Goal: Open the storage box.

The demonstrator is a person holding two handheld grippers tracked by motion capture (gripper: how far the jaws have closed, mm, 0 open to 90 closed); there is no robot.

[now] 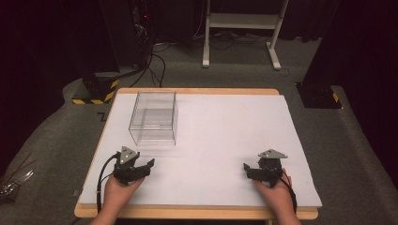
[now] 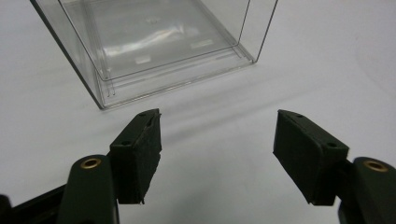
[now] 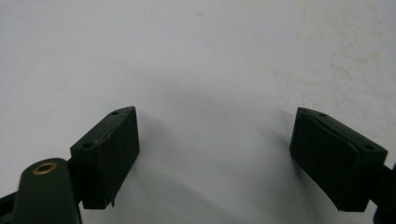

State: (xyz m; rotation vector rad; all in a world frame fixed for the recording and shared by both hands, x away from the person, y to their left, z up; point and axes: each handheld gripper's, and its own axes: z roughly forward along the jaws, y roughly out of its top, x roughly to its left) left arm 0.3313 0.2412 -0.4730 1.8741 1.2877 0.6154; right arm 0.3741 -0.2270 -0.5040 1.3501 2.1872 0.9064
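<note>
Clear box [image 1: 153, 117] stands on the white table [image 1: 225, 136], left rear quarter, near the back and left edges but inside both. Its walls are see-through; in the high view it is hard to tell whether the top is open or lidded. In the left gripper view the box [image 2: 159, 46] is cut off by the upper frame edge: only its lower part and floor show, with faint ridges and pale reflections inside. No contents can be made out.

Left gripper [image 1: 151, 165] sits near the front left of the table, just short of the box and apart from it, jaws wide with nothing between them. In its own view bare table lies between its pads [image 2: 140, 154] and the box's near corner.

Right gripper [image 1: 246, 168] is near the front right, well apart from the box, jaws wide and empty. Its own view shows bare table with faint stains; the pads [image 3: 112, 144] are cut off at the bottom edge.

Both hands enter from the front edge, forearms cut off by the frame. Open room: the whole middle and right of the table. The floor beyond is dark, and the cables and stand legs there are dim.
</note>
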